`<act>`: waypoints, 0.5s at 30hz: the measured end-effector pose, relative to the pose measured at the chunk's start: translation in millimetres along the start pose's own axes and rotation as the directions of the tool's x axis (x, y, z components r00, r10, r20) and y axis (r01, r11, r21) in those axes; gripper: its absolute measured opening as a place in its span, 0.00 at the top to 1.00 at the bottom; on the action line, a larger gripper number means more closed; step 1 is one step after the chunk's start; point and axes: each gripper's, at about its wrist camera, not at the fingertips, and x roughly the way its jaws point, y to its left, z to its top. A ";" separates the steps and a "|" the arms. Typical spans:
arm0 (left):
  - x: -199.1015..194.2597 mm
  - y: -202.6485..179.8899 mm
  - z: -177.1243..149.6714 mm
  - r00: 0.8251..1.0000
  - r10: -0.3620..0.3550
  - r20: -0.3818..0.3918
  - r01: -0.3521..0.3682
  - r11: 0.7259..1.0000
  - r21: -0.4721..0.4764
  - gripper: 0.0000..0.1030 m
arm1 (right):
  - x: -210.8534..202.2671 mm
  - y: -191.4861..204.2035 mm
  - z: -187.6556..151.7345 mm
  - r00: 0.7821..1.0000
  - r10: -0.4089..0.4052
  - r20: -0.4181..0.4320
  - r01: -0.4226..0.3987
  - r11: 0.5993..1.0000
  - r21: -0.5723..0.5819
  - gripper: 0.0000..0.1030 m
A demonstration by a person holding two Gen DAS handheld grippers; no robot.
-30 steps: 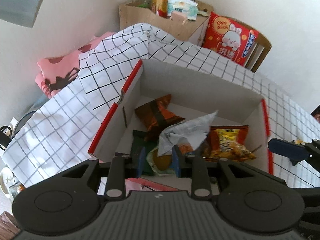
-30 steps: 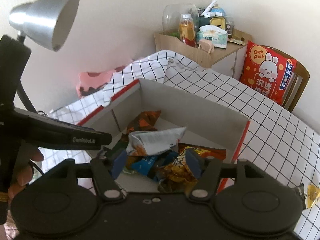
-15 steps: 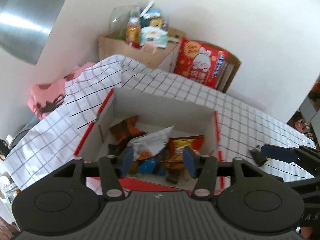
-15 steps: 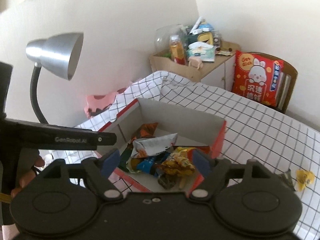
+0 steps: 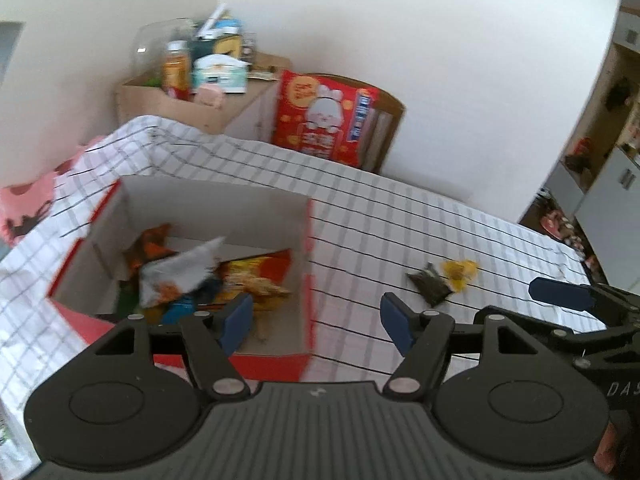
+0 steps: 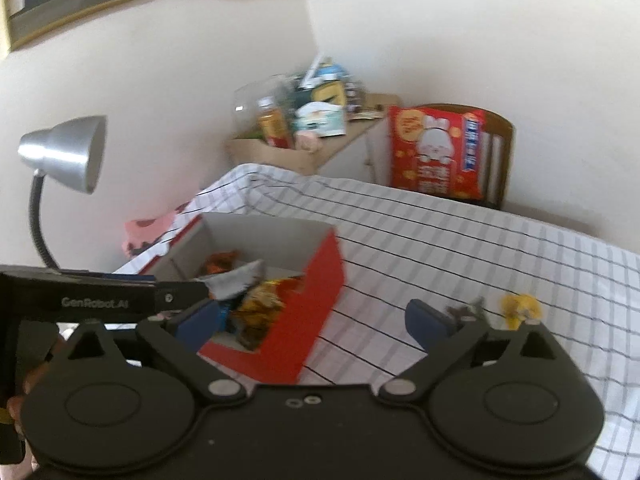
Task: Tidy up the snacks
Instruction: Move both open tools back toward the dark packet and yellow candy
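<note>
A red and white cardboard box (image 5: 308,248) (image 6: 316,280) sits on the checked tablecloth and holds several snack packets, among them a silver one (image 5: 180,272) and an orange-yellow one (image 5: 256,276). Two small snacks lie loose on the cloth to its right: a dark packet (image 5: 430,286) (image 6: 464,310) and a yellow one (image 5: 460,272) (image 6: 520,306). My left gripper (image 5: 316,318) is open and empty above the box's right wall. My right gripper (image 6: 312,320) is open and empty, raised between the box and the loose snacks.
A silver desk lamp (image 6: 64,152) stands at the left. Behind the table are a wooden cabinet (image 5: 188,100) with bottles and boxes, and a chair holding a big red snack bag (image 5: 324,120) (image 6: 436,148). A pink cloth (image 5: 24,204) lies at the far left.
Both grippers have pulled up and back from the box and swung right; the left gripper's jaws have widened. The silver packet stays in the box. The loose snacks have come into view.
</note>
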 end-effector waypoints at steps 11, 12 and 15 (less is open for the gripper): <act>42.5 -74.9 -19.4 0.993 -0.063 -0.096 0.061 0.998 -0.028 0.23 | -14.8 -76.4 -29.0 0.989 -0.145 -0.031 0.146 0.987 0.070 0.00; 47.1 -80.4 -19.5 0.993 -0.060 -0.103 0.058 0.998 -0.029 0.23 | -15.6 -84.7 -29.4 0.987 -0.157 -0.033 0.159 0.985 0.074 0.00; 64.2 -96.1 -17.6 0.991 -0.046 -0.129 0.041 0.998 -0.038 0.23 | -15.3 -107.9 -28.8 0.982 -0.186 -0.037 0.189 0.979 0.084 0.00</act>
